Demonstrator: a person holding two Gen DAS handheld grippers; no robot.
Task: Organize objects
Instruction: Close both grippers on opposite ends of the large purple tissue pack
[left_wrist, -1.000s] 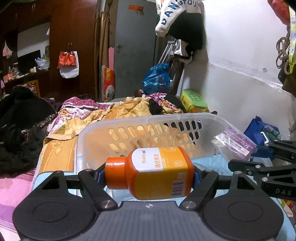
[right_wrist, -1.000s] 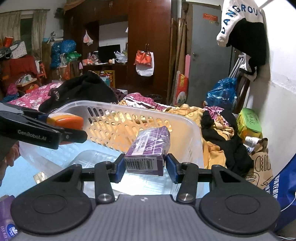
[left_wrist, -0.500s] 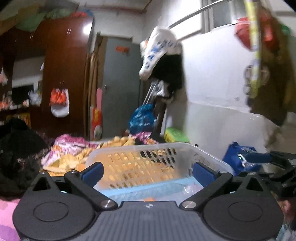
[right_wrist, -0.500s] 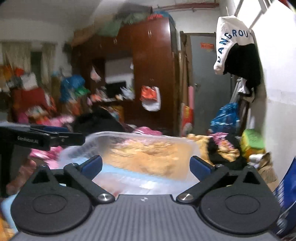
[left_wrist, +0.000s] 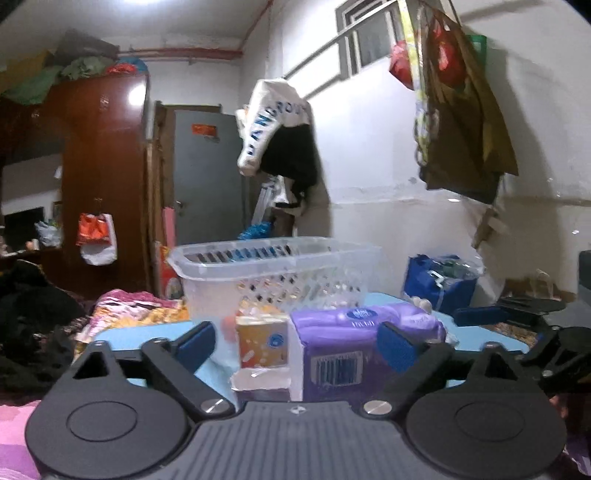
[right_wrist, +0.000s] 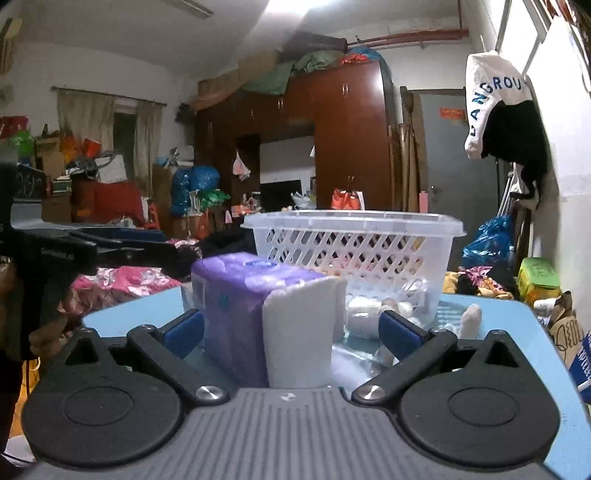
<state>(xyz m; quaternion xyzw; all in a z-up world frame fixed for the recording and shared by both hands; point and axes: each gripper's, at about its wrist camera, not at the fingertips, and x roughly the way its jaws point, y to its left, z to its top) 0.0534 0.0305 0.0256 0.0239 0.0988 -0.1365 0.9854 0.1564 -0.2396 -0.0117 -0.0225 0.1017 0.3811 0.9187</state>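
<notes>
Left gripper (left_wrist: 297, 341): I read its jaws as wide and closing at this moment. A purple pack and a small orange box stand between the blue pads, but neither pad presses on them; nothing is gripped.
Right gripper (right_wrist: 291, 328): jaws wide, also closing. The purple pack sits in the gap, near the left pad. I see a sliver of space there, so no grip.
Purple pack (left_wrist: 354, 354): upright on the blue table (left_wrist: 147, 334), barcode end facing the left camera. From the right camera its white end (right_wrist: 295, 332) faces me.
Orange box (left_wrist: 262, 343): just beside the purple pack on its left in the left view, standing upright. Print too blurred to read.
Basket (right_wrist: 354, 243): clear plastic with lattice walls, on the table behind the pack. In the left view its near wall (left_wrist: 280, 284) rises right behind the orange box. Contents show only as pale and orange shapes through the wall; I cannot tell what they are.
White bundles (right_wrist: 369, 314): pale rolled things on the table at the basket's foot, between pack and right pad in the right view.
Other gripper in frame: the right one enters the left view from the right edge (left_wrist: 517, 317); the left one shows as a dark bar at the left of the right view (right_wrist: 92, 247).
Surroundings: wardrobe (right_wrist: 347, 147), grey door (left_wrist: 207, 177), blue bag (left_wrist: 439, 280) against the wall.
</notes>
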